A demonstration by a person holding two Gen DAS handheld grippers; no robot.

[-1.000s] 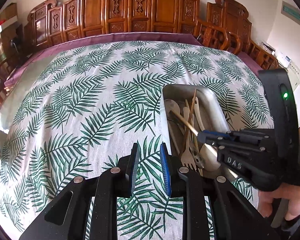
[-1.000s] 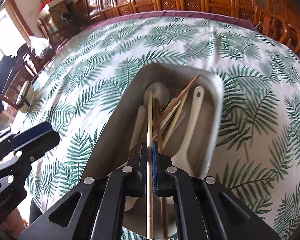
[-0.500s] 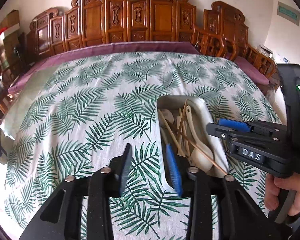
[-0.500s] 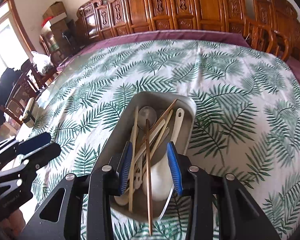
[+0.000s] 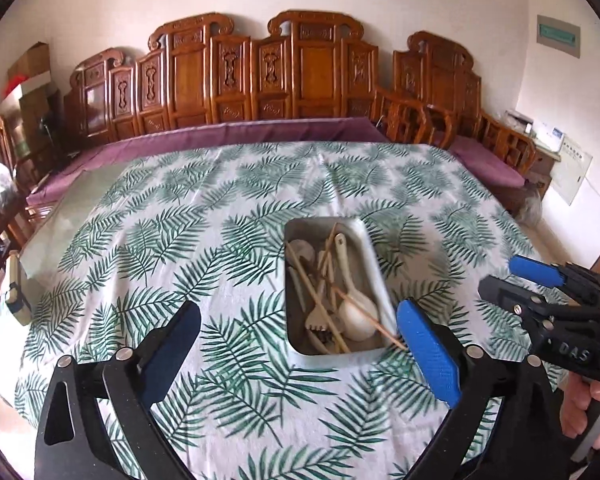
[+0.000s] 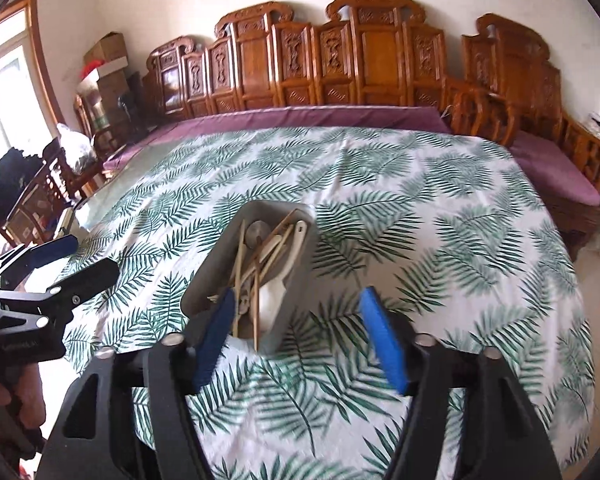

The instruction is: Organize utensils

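A metal tray (image 5: 374, 258) sits on the leaf-print tablecloth and holds several utensils: wooden chopsticks (image 5: 320, 300), a white spoon (image 5: 356, 312) and a wooden fork (image 5: 316, 322). It also shows in the right wrist view (image 6: 212, 284). One chopstick (image 5: 384, 334) sticks out over the tray's near right rim. My left gripper (image 5: 300, 340) is open and empty, raised above the cloth in front of the tray. My right gripper (image 6: 296, 336) is open and empty, raised just in front of the tray's near end. It appears at the right in the left wrist view (image 5: 512, 276).
The table (image 5: 140, 248) is round and covered with the leaf cloth over a purple one (image 5: 240, 130). Carved wooden chairs (image 5: 300, 76) line the far side. More chairs and boxes (image 6: 104, 68) stand at the left by a window.
My right gripper opened and let the chopstick drop into the tray. Both grippers pulled back and up from the tray, and both jaws spread wide.
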